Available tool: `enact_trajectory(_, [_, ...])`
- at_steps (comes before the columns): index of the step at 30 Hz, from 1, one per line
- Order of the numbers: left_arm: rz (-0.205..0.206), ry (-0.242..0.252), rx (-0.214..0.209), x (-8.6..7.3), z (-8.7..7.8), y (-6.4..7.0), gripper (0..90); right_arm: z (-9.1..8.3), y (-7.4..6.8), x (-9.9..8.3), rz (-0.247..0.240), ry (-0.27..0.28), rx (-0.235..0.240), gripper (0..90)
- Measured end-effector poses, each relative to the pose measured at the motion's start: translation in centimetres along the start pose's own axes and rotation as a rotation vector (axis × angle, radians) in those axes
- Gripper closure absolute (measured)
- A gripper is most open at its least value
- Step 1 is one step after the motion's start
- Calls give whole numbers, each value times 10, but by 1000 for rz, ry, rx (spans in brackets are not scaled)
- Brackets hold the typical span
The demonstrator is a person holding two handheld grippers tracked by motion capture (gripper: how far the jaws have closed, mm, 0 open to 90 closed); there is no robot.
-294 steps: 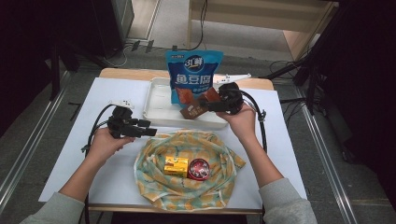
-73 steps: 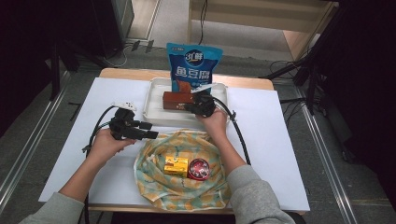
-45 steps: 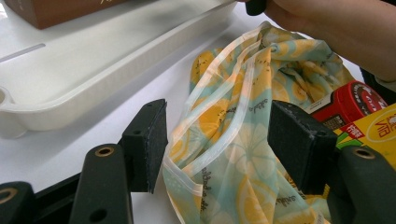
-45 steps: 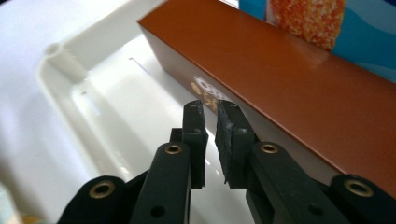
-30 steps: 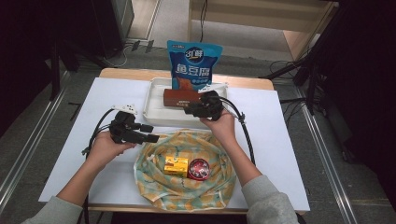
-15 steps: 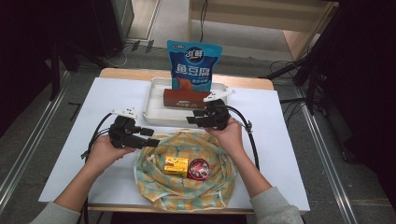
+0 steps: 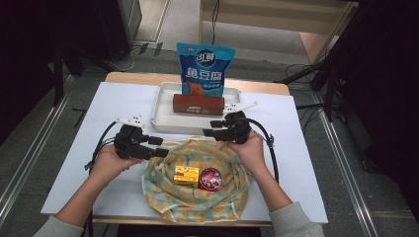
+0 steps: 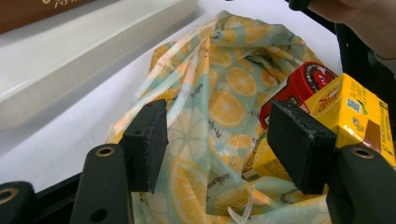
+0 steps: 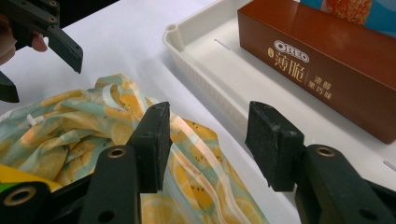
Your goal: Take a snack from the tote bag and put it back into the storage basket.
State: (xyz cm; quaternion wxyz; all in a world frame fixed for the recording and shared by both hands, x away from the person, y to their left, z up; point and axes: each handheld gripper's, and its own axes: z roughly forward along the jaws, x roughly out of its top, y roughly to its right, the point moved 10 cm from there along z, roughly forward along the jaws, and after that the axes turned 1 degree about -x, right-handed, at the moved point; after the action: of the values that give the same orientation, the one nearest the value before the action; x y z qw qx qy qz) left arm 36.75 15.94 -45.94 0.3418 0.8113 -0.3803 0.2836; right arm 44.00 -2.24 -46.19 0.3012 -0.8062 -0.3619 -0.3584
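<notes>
A brown Oreo box (image 7: 198, 104) (image 9: 322, 60) lies in the white tray (image 7: 163, 118) (image 9: 219, 60), with a blue snack bag (image 7: 205, 69) standing behind it. A lemon-print cloth bag (image 7: 197, 197) (image 8: 224, 102) (image 9: 93, 140) lies open in front of the tray, holding a yellow carton (image 7: 186, 175) (image 8: 359, 107) and a red-lidded tin (image 7: 212, 178) (image 8: 308, 79). My left gripper (image 7: 159, 146) (image 8: 217, 147) is open at the bag's left rim. My right gripper (image 7: 211, 128) (image 9: 205, 147) is open and empty over the bag's far rim, just short of the tray.
The white table (image 7: 89, 128) carries everything, with bare surface on both sides of the bag. Cables (image 7: 269, 148) trail from both grippers. A wooden bench (image 7: 276, 15) and stands lie beyond the table.
My right gripper set the Oreo box in the tray, let go, and drew back toward the bag's far rim. The left gripper shifted slightly toward the bag.
</notes>
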Motion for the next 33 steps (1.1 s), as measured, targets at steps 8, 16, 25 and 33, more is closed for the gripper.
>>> enact_trajectory(8, [19,0,0,1,1,9,391,-2,1,-5,-8,-14,-5,470])
enact_trajectory(16, [37,0,0,3,0,16,390,1,3,-7,-16,-20,-7,415])
enact_trajectory(25, [56,5,-13,6,2,25,390,3,5,-10,-18,-40,-15,394])
enact_trajectory(33, [80,2,-27,8,5,37,391,3,5,-10,-15,-40,-22,392])
